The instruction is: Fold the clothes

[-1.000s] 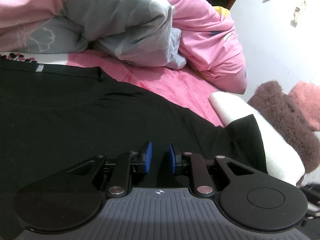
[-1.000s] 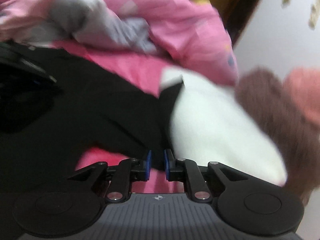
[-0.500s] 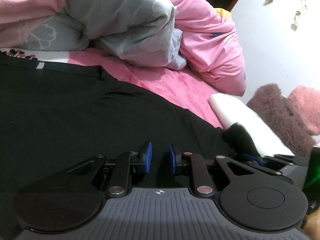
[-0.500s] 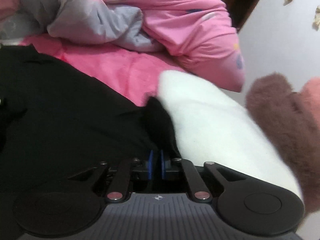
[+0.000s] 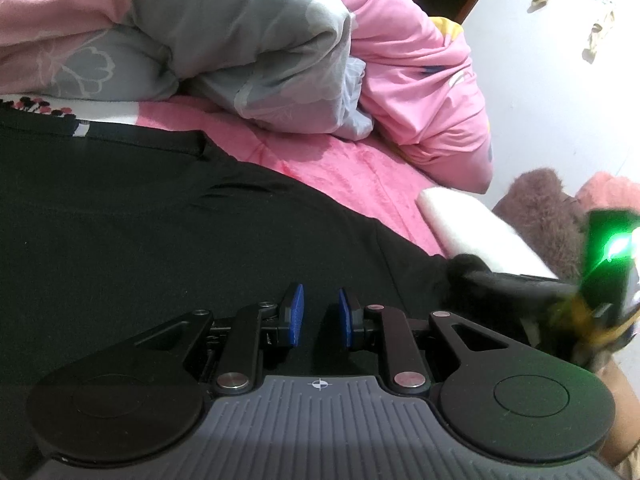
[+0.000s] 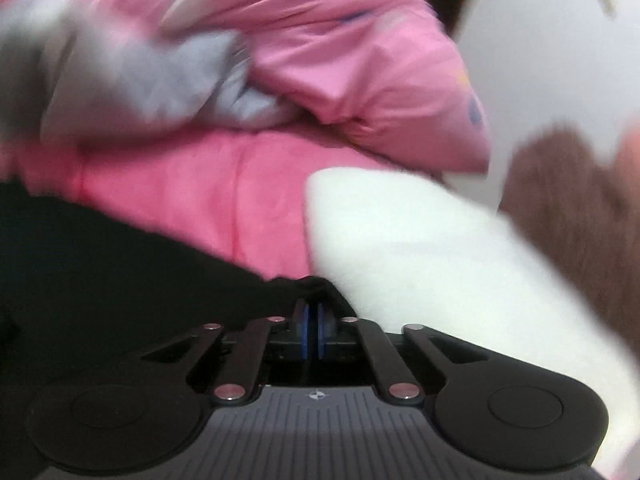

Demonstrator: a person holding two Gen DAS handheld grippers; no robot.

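- Left wrist view: black shirt [image 5: 160, 240] spread flat on the pink bedsheet [image 5: 340, 172]; left gripper [image 5: 319, 314] over it, jaws narrowly apart, gripping nothing.
- Right gripper [image 6: 311, 330] pinches the shirt's sleeve [image 6: 304, 288], beside the white pillow [image 6: 420, 248].

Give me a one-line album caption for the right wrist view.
Right tongs shut on the black shirt's sleeve, beside a white pillow on the pink bed.

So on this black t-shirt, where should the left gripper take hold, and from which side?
Probably at the collar-side shoulder edge of the black t-shirt, coming in low from the pink sheet side. There the hem lies as a free, flat edge on the bed. The right gripper is already shut on the bunched sleeve, while the left gripper sits over mid-cloth with no edge between its pads.
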